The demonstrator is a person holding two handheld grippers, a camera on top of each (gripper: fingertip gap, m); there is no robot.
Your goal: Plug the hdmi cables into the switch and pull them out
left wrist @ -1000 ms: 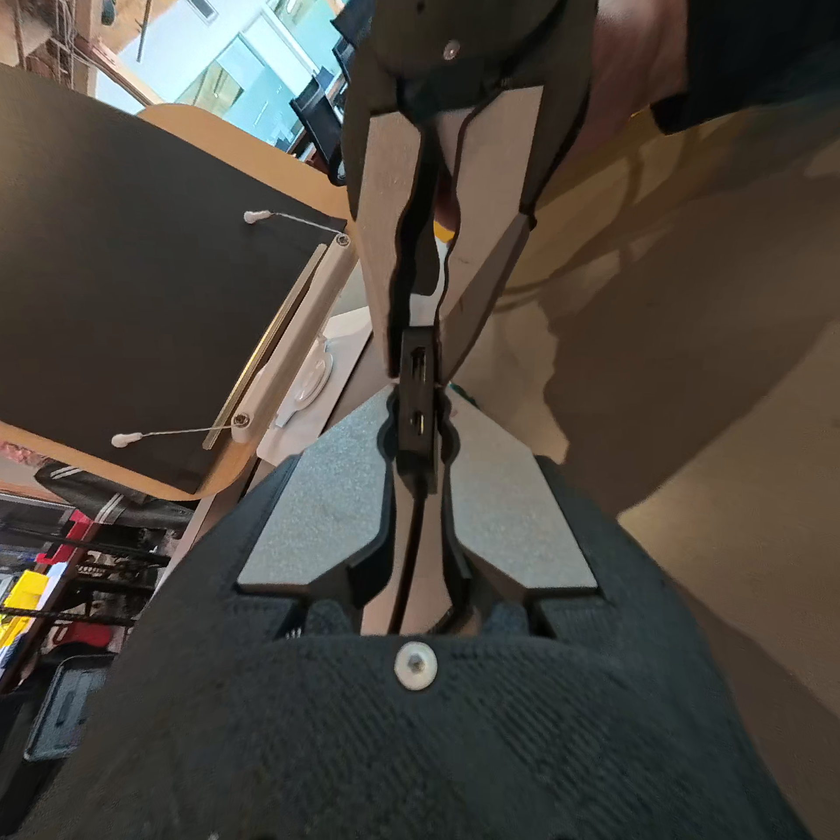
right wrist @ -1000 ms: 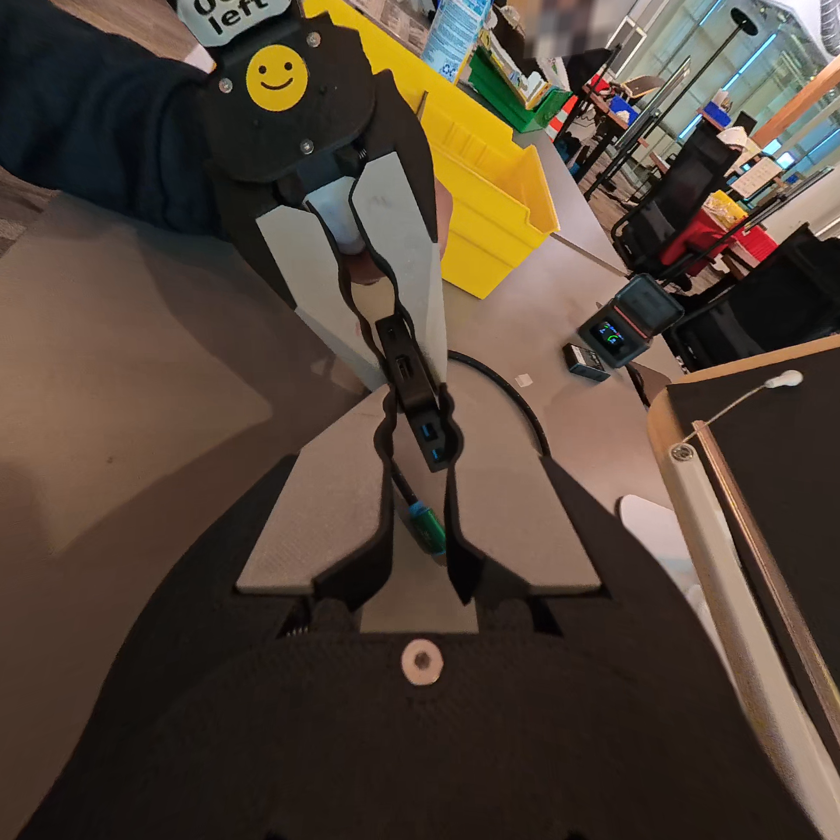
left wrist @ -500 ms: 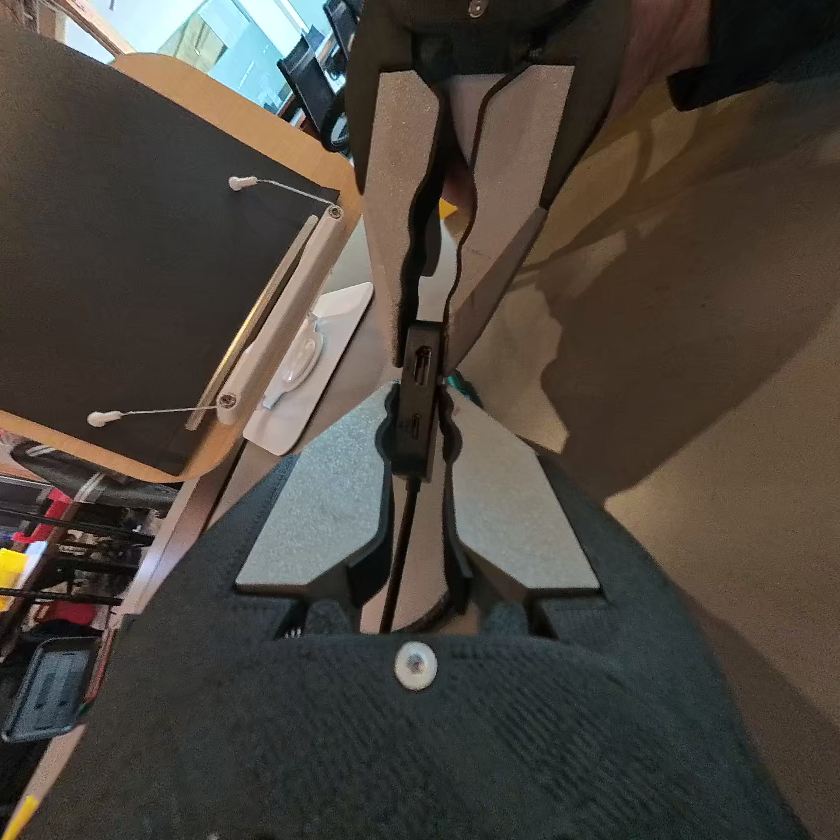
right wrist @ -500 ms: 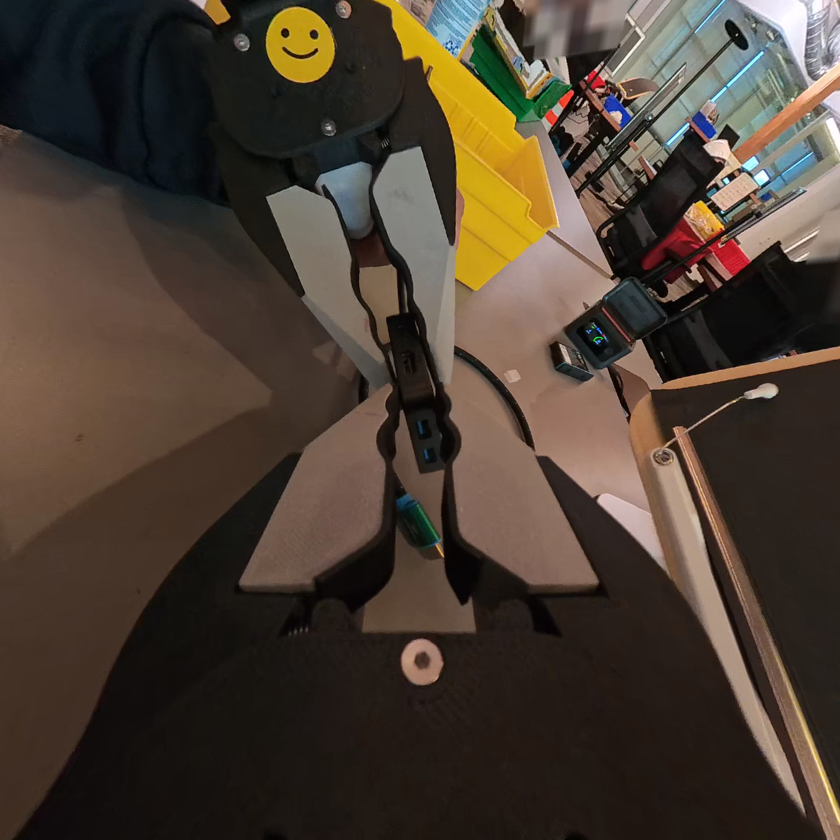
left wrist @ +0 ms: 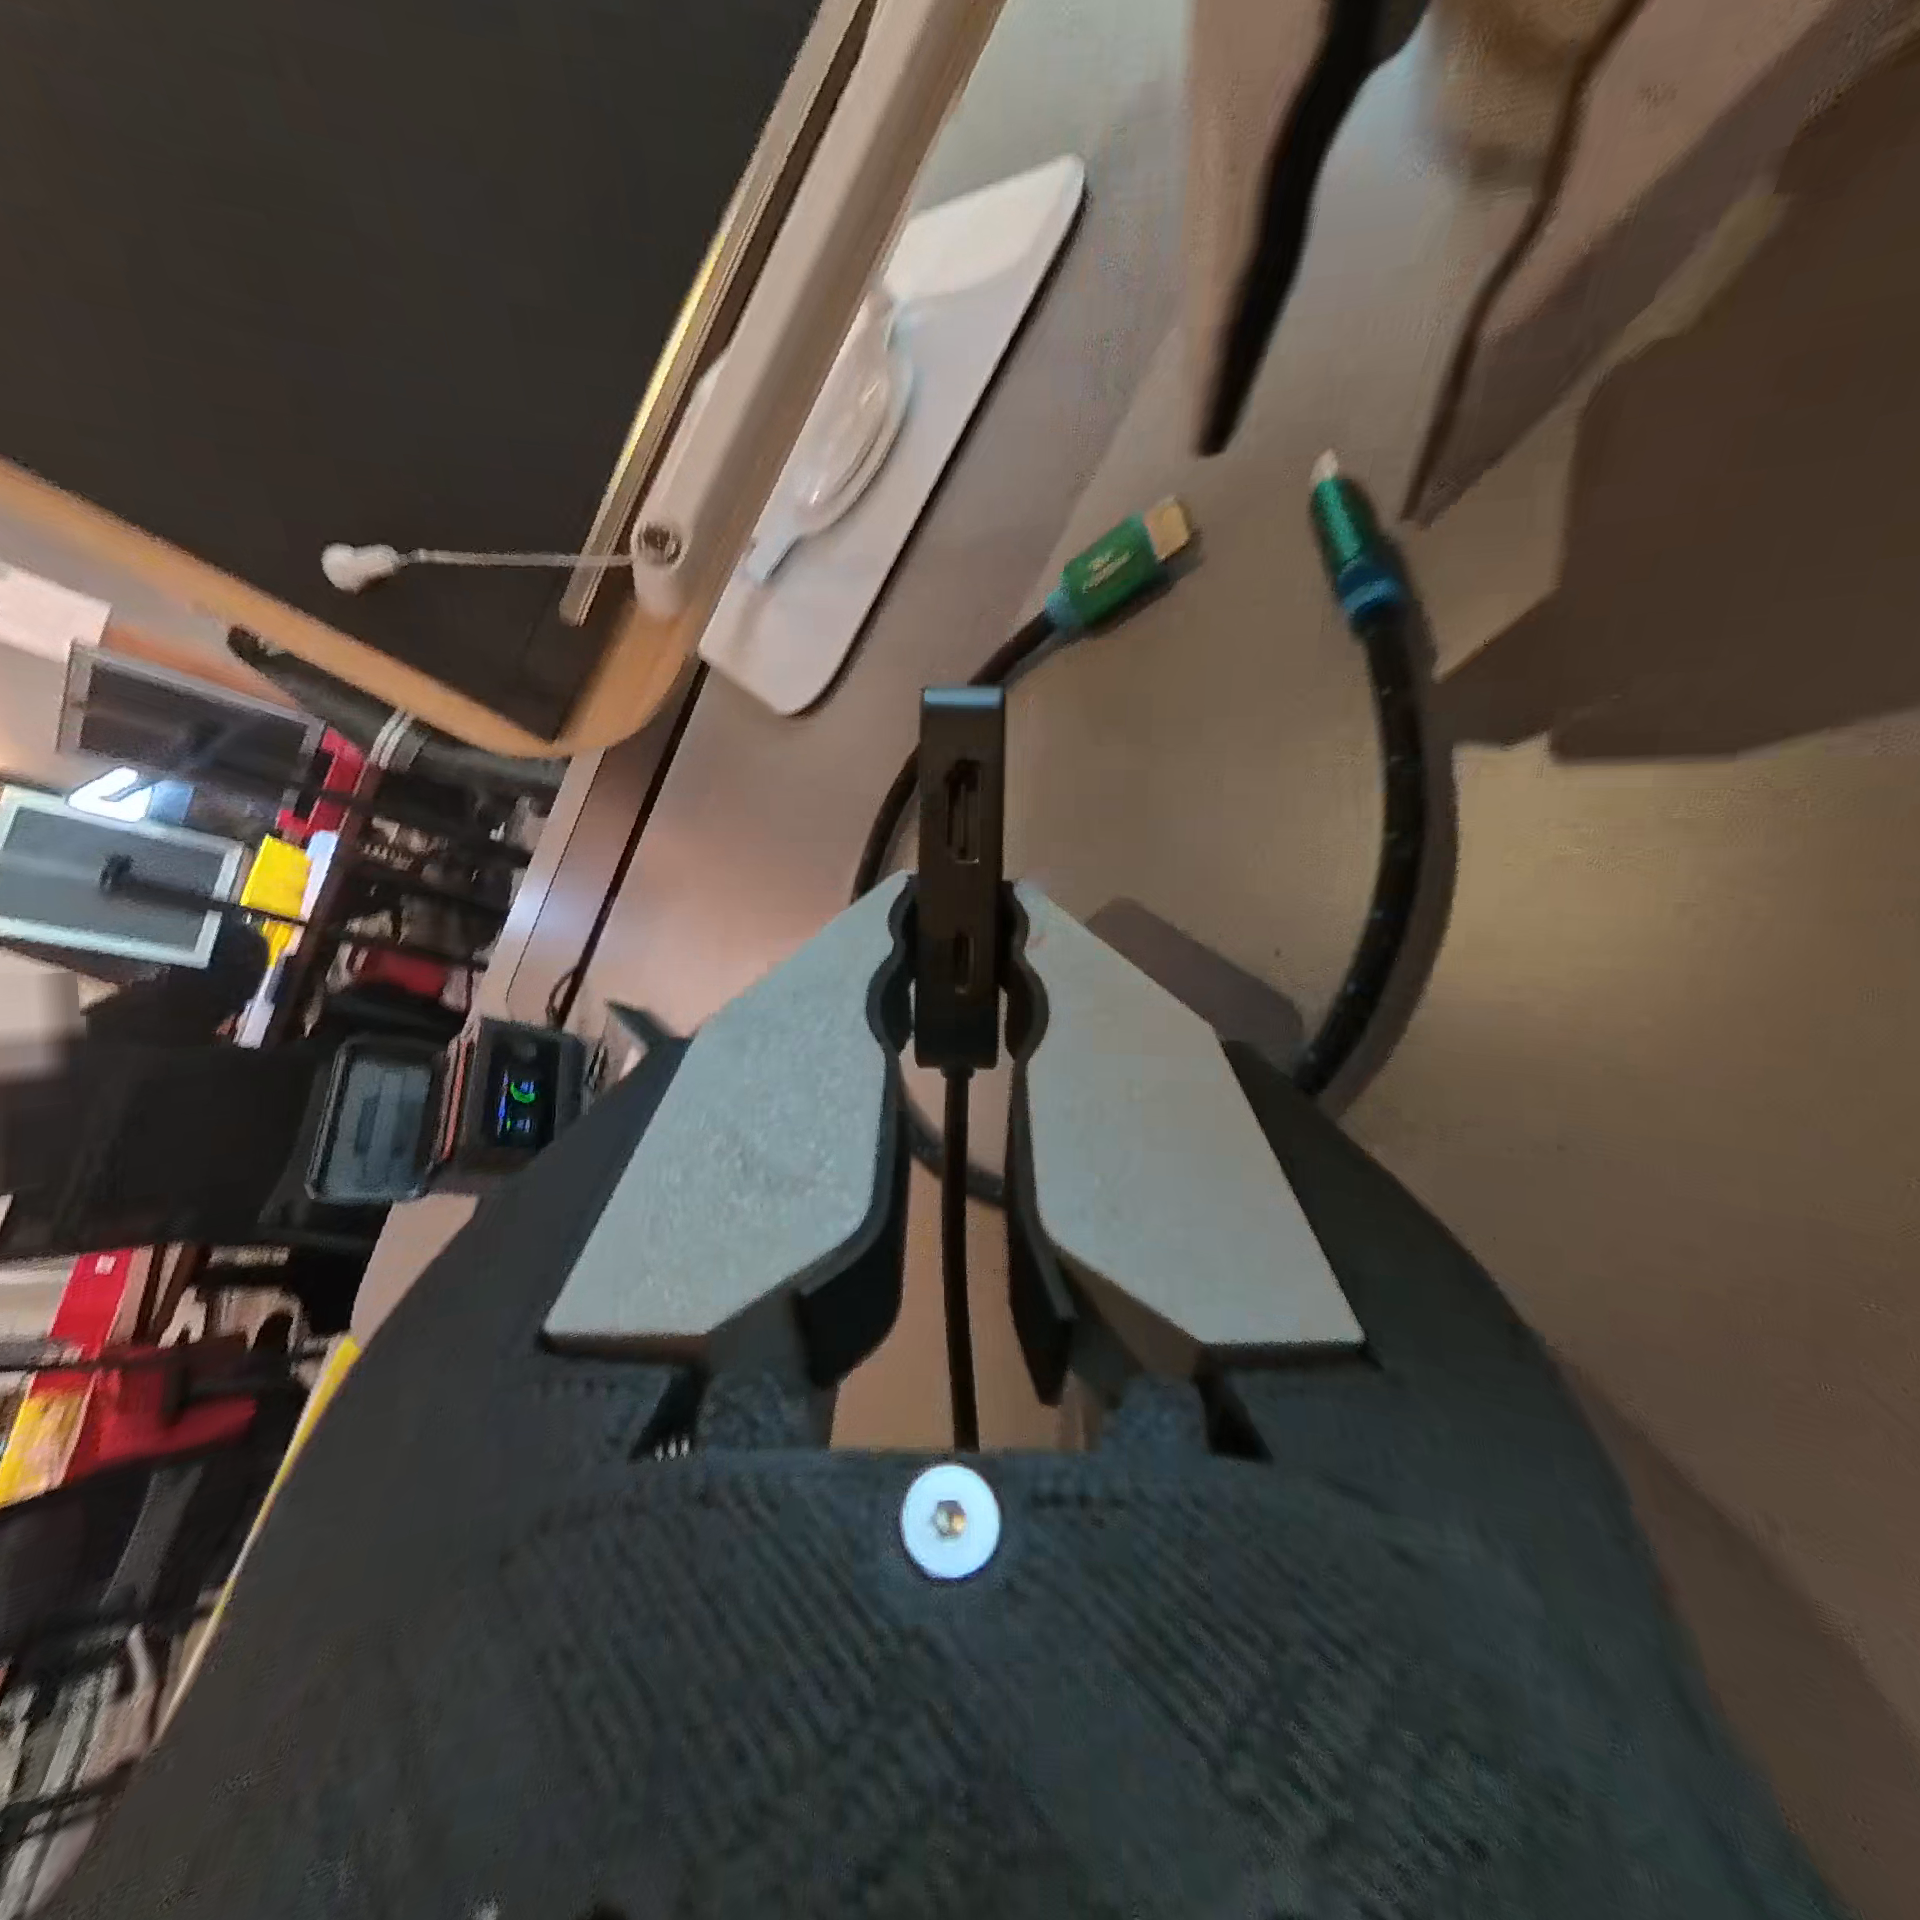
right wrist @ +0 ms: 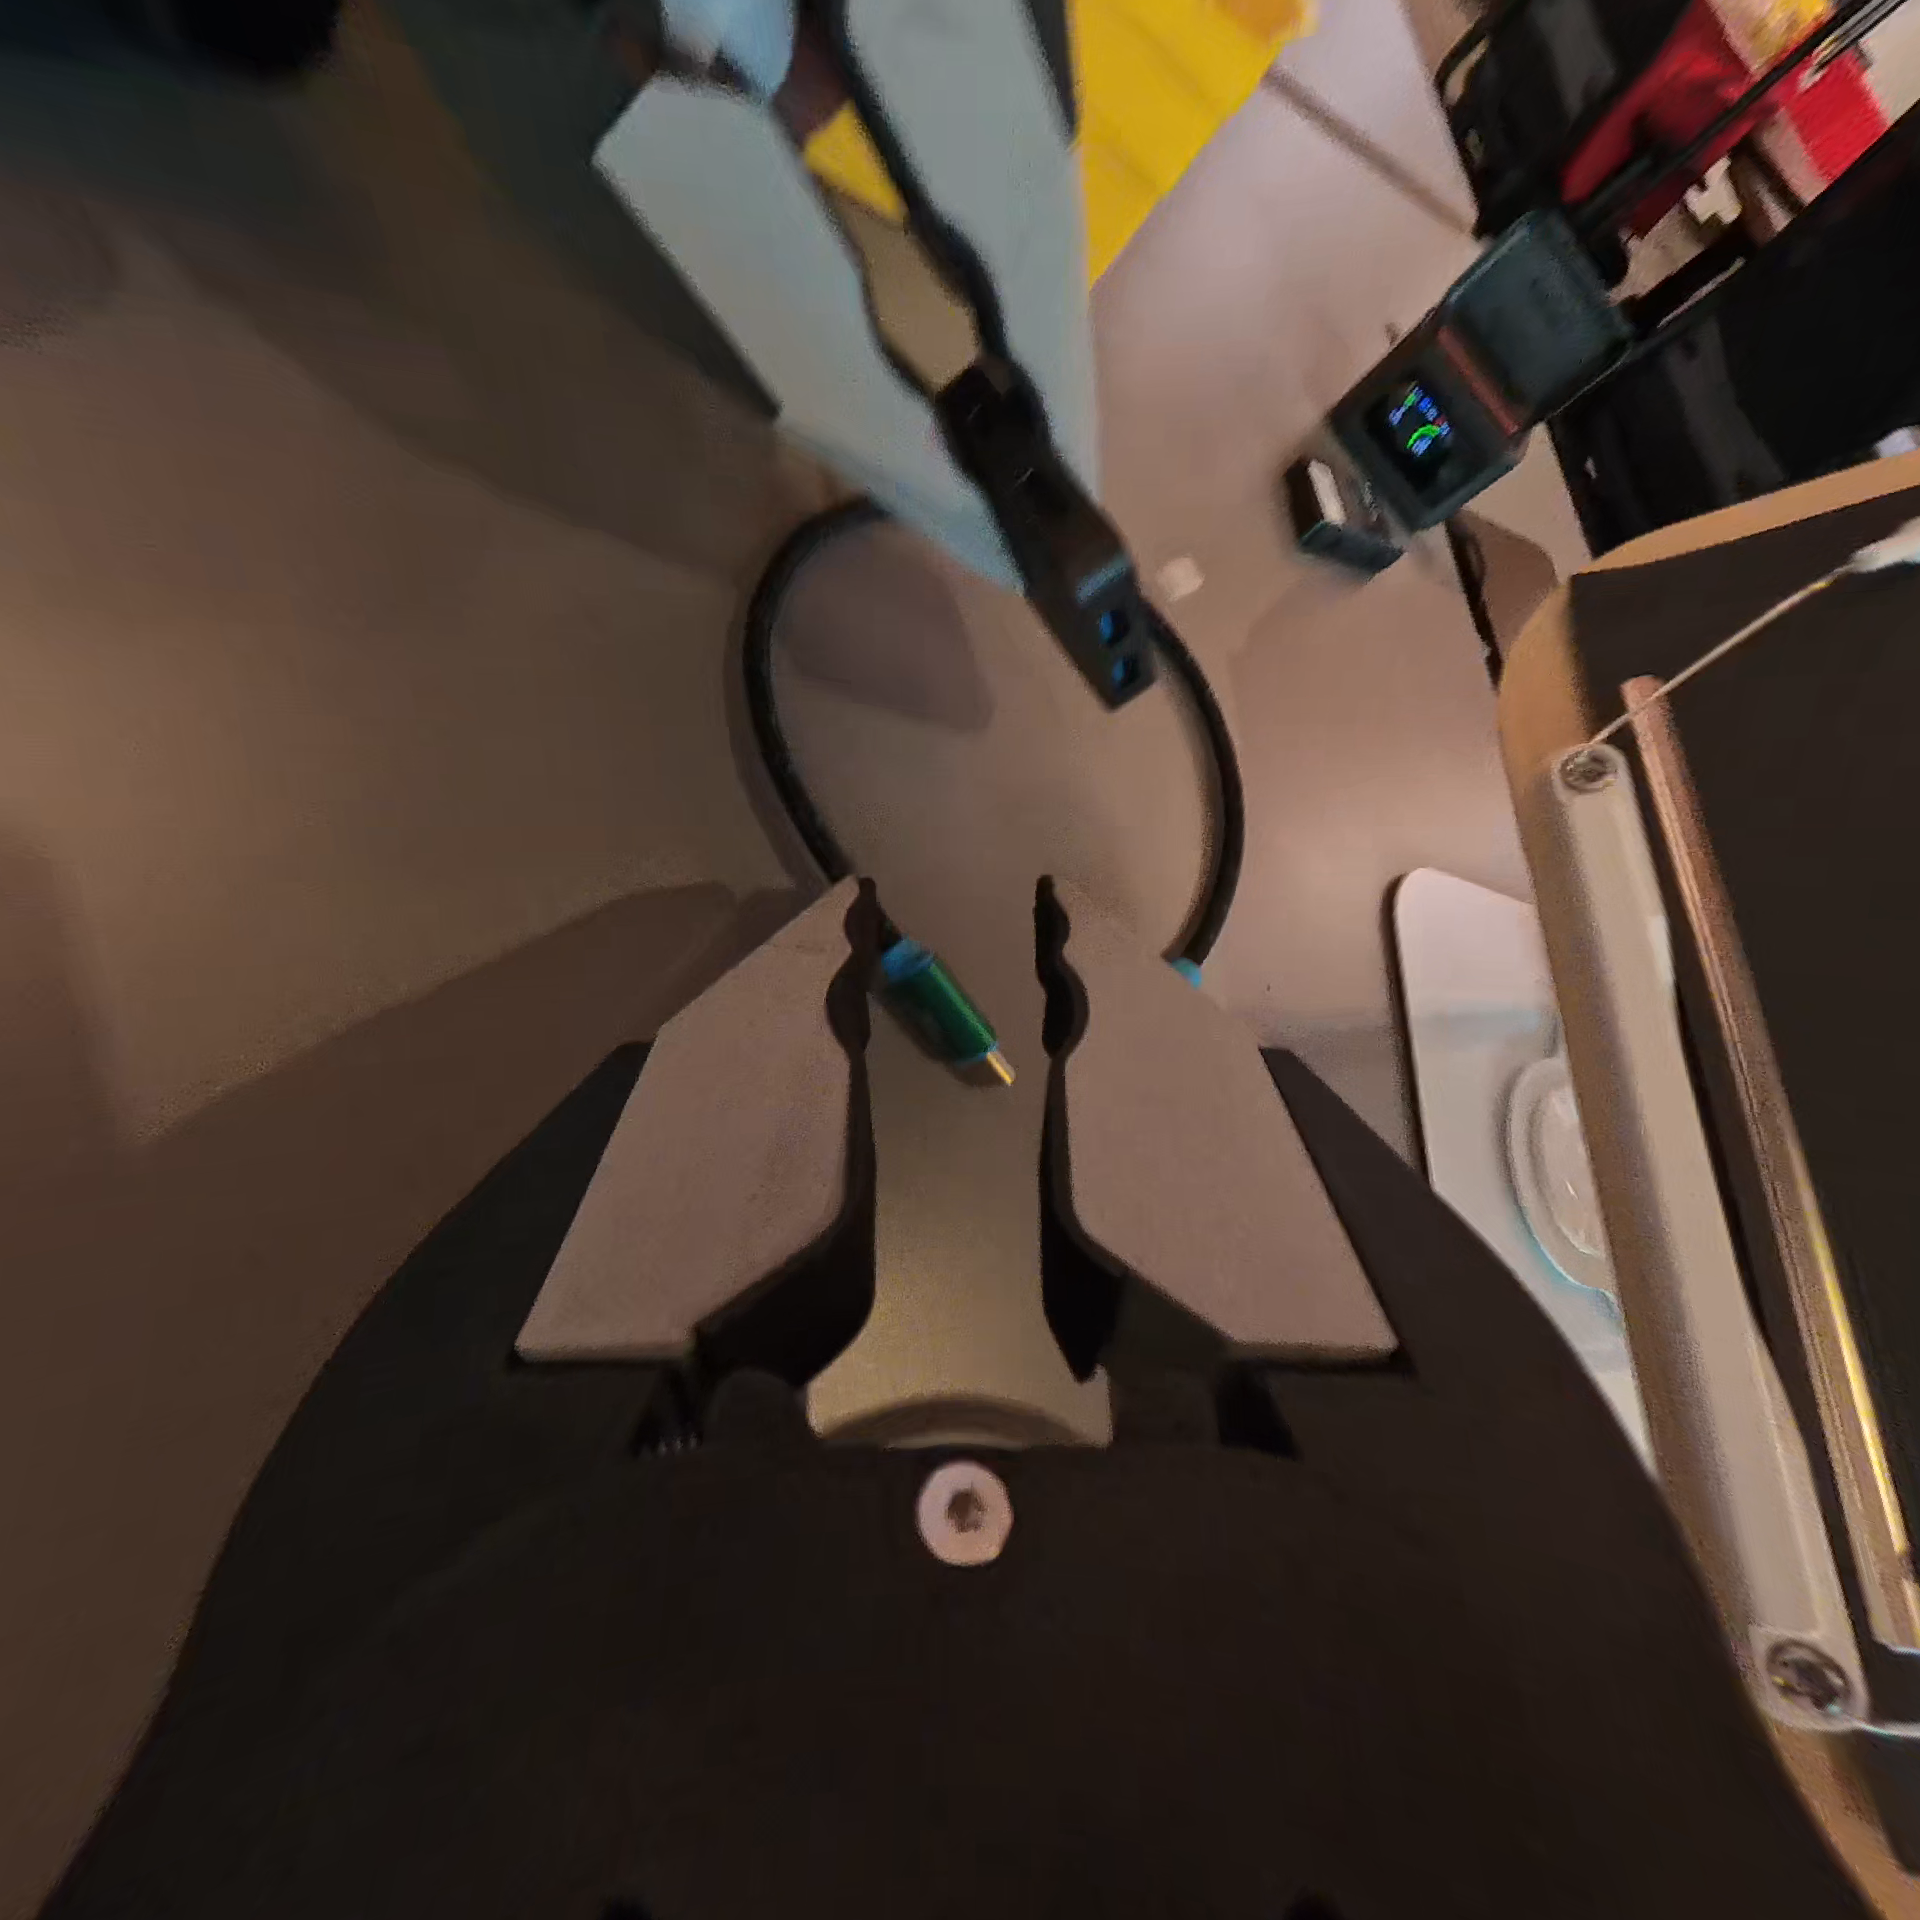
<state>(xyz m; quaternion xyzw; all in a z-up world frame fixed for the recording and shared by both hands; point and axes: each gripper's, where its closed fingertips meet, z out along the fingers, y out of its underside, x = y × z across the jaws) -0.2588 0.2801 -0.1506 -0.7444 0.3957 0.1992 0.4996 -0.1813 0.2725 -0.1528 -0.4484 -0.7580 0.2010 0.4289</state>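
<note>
right tongs bare over a loose plug, left tongs gripping the switch

the left gripper [left wrist: 958, 940] is closed tight on the black switch [left wrist: 961, 873], which stands on end between the fingertips with its long axis running 6 to 12 o'clock in the left wrist view. two ports face the camera, and a thin black lead drops from its lower end back toward the wrist.

the right gripper [right wrist: 951, 914] holds nothing; its jaws stand partly apart with bare table between them. in the right wrist view the nearest green hdmi plug [right wrist: 940, 1013] lies flat on the table [right wrist: 312, 727] just inside that gap, near the left fingertip. its long axis slants from 10 to 4 o'clock, with the metal tip pointing to 4 o'clock. so the plug sits crosswise to the finger line, and i judge the right tongs would need to turn at the wrist before closing on its body. the right gripper is plainly the nearer one.

the second green plug [left wrist: 1117, 566] lies at 1 o'clock from the switch in the left wrist view, on the same black braided cable [left wrist: 1387, 831], which loops across the table. both plugs are out of the switch.

a yellow bin [right wrist: 1164, 114] shows at 12 o'clock in the right wrist view, too blurred to tell its contents.
</note>
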